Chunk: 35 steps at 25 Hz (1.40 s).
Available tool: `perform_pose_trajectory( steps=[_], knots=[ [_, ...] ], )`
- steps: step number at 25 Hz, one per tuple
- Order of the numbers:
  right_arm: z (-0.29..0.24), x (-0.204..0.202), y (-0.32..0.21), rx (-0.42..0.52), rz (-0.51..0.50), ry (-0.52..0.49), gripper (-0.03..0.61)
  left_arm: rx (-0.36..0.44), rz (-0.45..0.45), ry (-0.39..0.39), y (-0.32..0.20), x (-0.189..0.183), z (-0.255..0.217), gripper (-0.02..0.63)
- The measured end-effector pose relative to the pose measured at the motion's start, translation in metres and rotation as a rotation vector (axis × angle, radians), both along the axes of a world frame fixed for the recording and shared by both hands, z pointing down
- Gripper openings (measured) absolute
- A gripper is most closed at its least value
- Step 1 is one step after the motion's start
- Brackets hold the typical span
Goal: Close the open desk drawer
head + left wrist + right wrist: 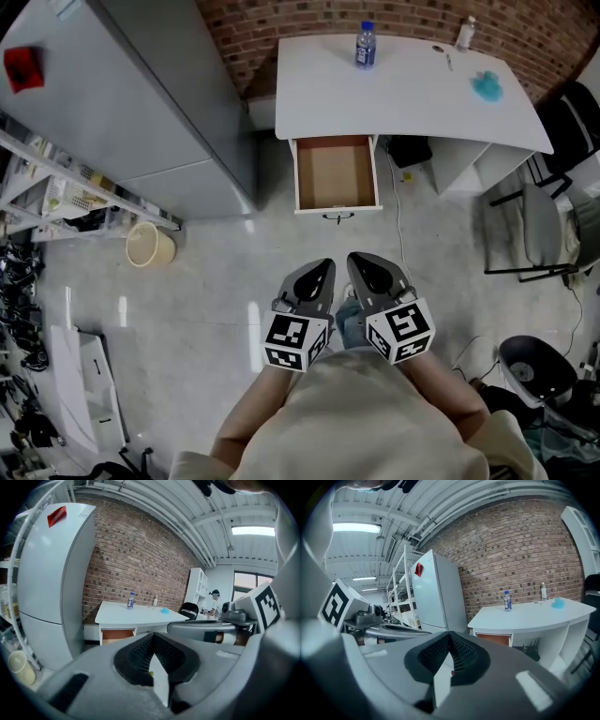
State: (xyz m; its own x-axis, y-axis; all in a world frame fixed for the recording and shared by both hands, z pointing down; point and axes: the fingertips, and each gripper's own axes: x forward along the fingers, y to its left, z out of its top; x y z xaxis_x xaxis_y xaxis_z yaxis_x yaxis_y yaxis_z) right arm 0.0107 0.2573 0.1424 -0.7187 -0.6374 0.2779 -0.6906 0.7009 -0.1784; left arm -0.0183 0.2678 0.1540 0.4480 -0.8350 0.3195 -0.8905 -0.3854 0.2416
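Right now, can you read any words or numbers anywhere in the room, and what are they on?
No text here can be read.
The water bottle on the desk: its blue label is too small and blurred to read.
The red patch on the fridge: no print can be made out.
The cubes on the left gripper and right gripper: black-and-white square patterns, not words.
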Motion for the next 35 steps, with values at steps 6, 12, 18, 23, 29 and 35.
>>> perform_pose_trajectory(
  steps=[6, 12, 18, 23, 29, 35],
  knots=[
    [0.0, 0.011, -0.031, -0.011, -0.016, 0.0, 0.002, -0.008, -0.032, 0.006, -0.031, 0.008, 0.001, 0.0],
    [-0.001, 0.02, -0.062, -0.012, -0.044, 0.001, 0.002, -0.014, -0.079, 0.018, -0.062, 0.011, 0.001, 0.0],
    [0.007, 0.032, -0.095, -0.028, -0.074, -0.001, 0.002, -0.019, -0.117, 0.001, -0.093, 0.018, 0.006, 0.0],
    [0.015, 0.043, -0.12, -0.048, -0.096, -0.01, 0.002, -0.028, -0.156, -0.009, -0.12, 0.025, 0.012, 0.0],
    [0.03, 0.042, -0.138, -0.071, -0.116, 0.005, 0.002, -0.048, -0.193, 0.005, -0.137, 0.021, 0.024, 0.0],
    [0.051, 0.041, -0.149, -0.102, -0.107, 0.021, 0.002, -0.086, -0.208, 0.014, -0.143, 0.016, 0.048, 0.0]
  ],
)
